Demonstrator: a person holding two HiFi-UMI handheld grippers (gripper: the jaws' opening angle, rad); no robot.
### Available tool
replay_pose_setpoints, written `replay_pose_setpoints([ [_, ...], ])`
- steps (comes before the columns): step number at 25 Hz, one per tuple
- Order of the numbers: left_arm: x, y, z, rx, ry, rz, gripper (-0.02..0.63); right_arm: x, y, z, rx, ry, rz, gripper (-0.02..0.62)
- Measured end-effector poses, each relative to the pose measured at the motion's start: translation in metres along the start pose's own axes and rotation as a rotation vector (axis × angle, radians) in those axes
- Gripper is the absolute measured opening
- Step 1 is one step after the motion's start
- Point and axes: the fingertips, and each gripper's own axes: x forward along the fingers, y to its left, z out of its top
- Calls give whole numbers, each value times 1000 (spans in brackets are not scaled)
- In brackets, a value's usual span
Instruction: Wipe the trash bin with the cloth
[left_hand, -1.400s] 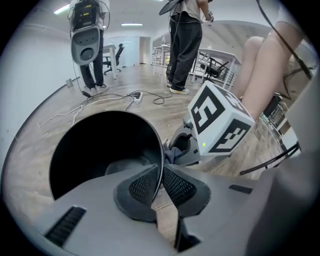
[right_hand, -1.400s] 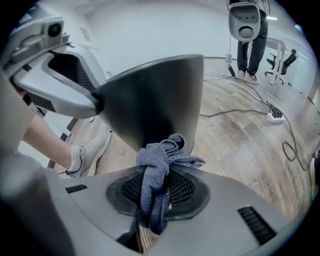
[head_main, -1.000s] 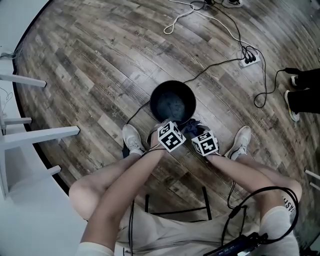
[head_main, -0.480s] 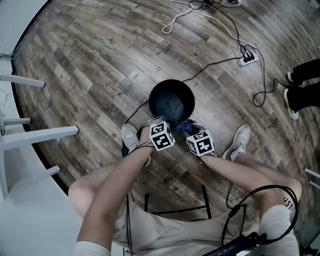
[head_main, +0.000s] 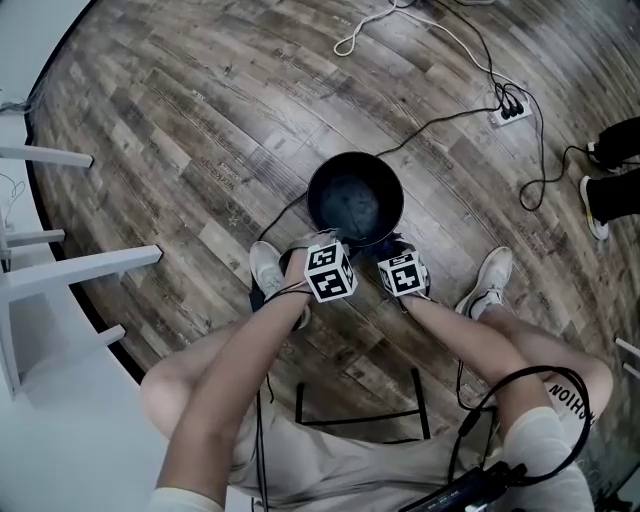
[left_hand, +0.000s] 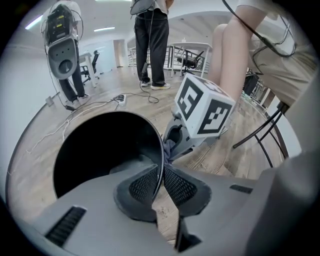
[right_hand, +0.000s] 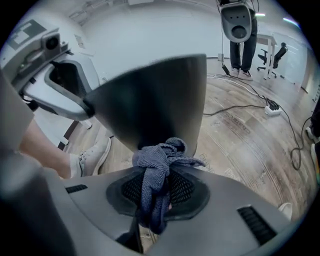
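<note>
Black and round, the open-topped trash bin stands on the grey-brown wood-plank floor, between the person's two white sneakers, with its near edge towards them. Bare planks lie open to the left and far side of it. On the far right, thin dark cables run to a white power strip. A white table frame stands well apart at the left.

The bin's wall is smooth and thin, tapering downward, and its inside shows only a mottled grey bottom. The left gripper is clamped on the bin's near rim, one ribbed pad inside the wall and one outside. The right gripper is clenched on a blue-grey knitted cloth. The cloth is bunched into a thick twist, with its loose end against the bin's outer wall, just right of the left gripper.
</note>
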Motion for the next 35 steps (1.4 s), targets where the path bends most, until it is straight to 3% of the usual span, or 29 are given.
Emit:
replay_pose_setpoints([
  [10, -1, 1, 2, 13, -10, 12, 48, 61, -23, -31, -81, 75, -59, 77],
  [20, 0, 2, 3, 22, -17, 14, 46, 93, -39, -50, -76, 156, -80, 77],
  [27, 1, 2, -1, 14, -11, 26, 46, 58, -15, -47, -134, 133, 4, 77],
  [35, 2, 1, -2, -10, 2, 42, 49, -7, 14, -15, -95, 46, 68, 77],
])
